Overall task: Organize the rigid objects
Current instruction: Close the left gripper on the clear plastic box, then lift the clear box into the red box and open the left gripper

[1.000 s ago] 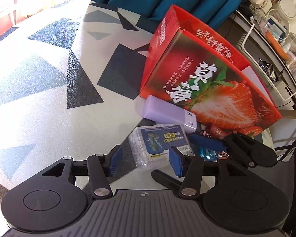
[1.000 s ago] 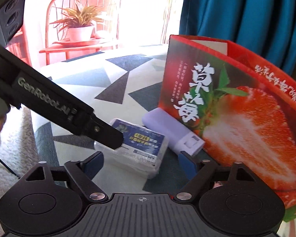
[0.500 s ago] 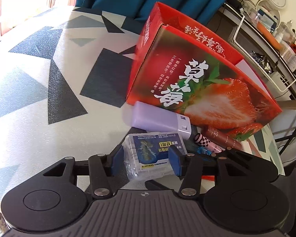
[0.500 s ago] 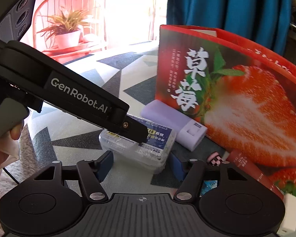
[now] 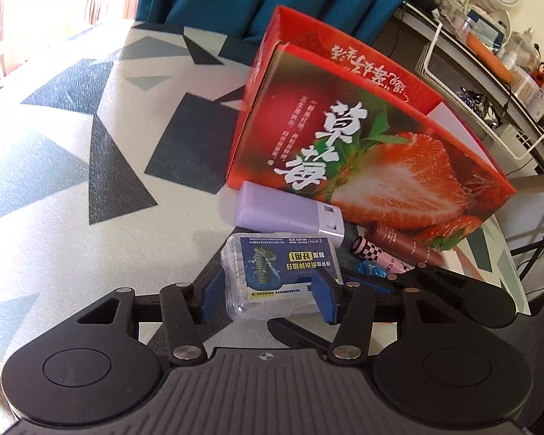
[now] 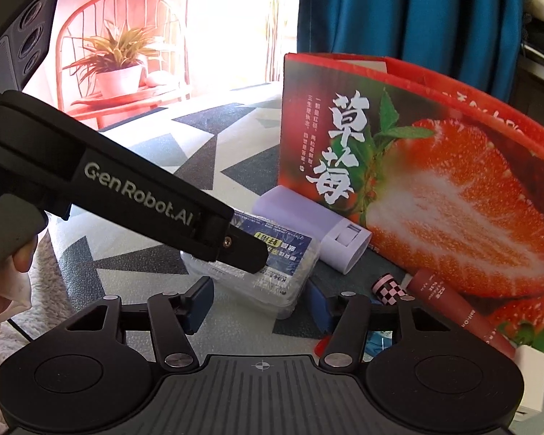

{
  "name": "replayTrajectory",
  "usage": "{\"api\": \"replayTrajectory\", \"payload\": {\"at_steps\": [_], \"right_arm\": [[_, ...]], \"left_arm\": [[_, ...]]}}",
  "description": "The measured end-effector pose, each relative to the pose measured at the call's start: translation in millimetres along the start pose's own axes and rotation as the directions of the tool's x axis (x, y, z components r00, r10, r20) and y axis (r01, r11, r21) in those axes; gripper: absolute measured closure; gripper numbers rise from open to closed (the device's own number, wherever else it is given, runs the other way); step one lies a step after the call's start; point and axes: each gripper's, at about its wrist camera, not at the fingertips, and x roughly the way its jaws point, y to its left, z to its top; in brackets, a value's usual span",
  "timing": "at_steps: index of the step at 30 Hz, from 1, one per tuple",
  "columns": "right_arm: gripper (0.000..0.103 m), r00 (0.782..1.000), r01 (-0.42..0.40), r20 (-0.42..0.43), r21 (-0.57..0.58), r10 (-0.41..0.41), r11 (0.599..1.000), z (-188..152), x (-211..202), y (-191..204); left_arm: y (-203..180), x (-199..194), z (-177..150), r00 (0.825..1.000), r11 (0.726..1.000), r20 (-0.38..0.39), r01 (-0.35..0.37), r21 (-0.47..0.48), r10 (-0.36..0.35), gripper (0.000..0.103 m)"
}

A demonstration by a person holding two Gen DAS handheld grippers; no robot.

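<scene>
A clear plastic box with a blue label (image 5: 279, 272) lies on the patterned table, and it also shows in the right wrist view (image 6: 272, 264). My left gripper (image 5: 266, 299) has its blue pads on both sides of the box, closed against it. My right gripper (image 6: 259, 304) is open and empty, just in front of the box. A lilac case (image 5: 290, 212) lies against the red strawberry carton (image 5: 362, 137). A checkered pink tube (image 5: 377, 257) and a brown-red tube (image 5: 406, 243) lie to the right.
The strawberry carton (image 6: 435, 181) stands open-topped behind the items. A small blue wrapped item (image 5: 370, 268) lies by the tubes. The left gripper's body (image 6: 127, 188) crosses the right view. A wire rack with clutter (image 5: 489, 54) stands beyond the table edge.
My left gripper moved forward around the clear box and its pads closed onto the box's sides. My right gripper shifted right and stayed open.
</scene>
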Motion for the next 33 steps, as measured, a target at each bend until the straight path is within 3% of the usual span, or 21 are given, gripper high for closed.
{"api": "replayTrajectory", "payload": {"at_steps": [16, 33], "right_arm": [[0.052, 0.99, 0.071, 0.121, 0.048, -0.077, 0.996, 22.0, -50.9, -17.6], [0.05, 0.958, 0.189, 0.199, 0.093, -0.205, 0.977, 40.7, -97.2, -48.5]], "left_arm": [[-42.1, -39.3, 24.3, 0.993, 0.995, 0.105, 0.047, 0.087, -0.057, 0.048], [-93.0, -42.7, 61.2, 0.977, 0.971, 0.126, 0.144, 0.189, -0.169, 0.049]]}}
